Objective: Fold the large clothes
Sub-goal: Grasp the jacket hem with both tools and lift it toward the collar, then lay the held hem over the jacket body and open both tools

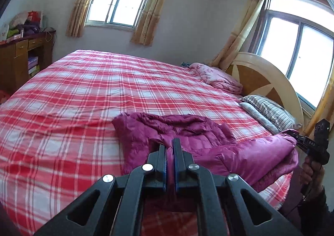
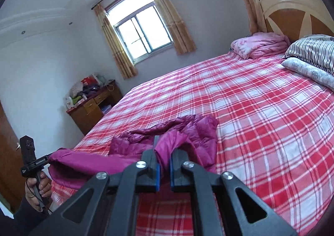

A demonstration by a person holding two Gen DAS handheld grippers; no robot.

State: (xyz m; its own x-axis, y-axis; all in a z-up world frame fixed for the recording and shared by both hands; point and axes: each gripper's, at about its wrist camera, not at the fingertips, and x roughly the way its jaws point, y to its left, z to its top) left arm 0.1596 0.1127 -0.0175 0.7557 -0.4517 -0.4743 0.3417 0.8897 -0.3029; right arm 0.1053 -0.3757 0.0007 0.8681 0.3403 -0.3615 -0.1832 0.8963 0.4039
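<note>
A magenta padded jacket (image 1: 187, 131) lies crumpled at the near edge of the bed; it also shows in the right wrist view (image 2: 187, 131). My left gripper (image 1: 169, 148) is shut on a fold of the jacket's near edge and holds it above the bed. My right gripper (image 2: 165, 148) is shut on another part of the jacket's edge. In the left wrist view the right gripper (image 1: 296, 137) shows at the far right, pinching the jacket's corner. In the right wrist view the left gripper (image 2: 49, 159) shows at the far left, pinching the other end. The jacket hangs stretched between them.
The bed (image 1: 83, 93) has a red and white plaid sheet. A pink folded blanket (image 1: 217, 77) and striped pillows (image 1: 269, 110) lie by the wooden headboard (image 1: 263, 77). A wooden desk (image 1: 23, 56) with clutter stands by the far wall.
</note>
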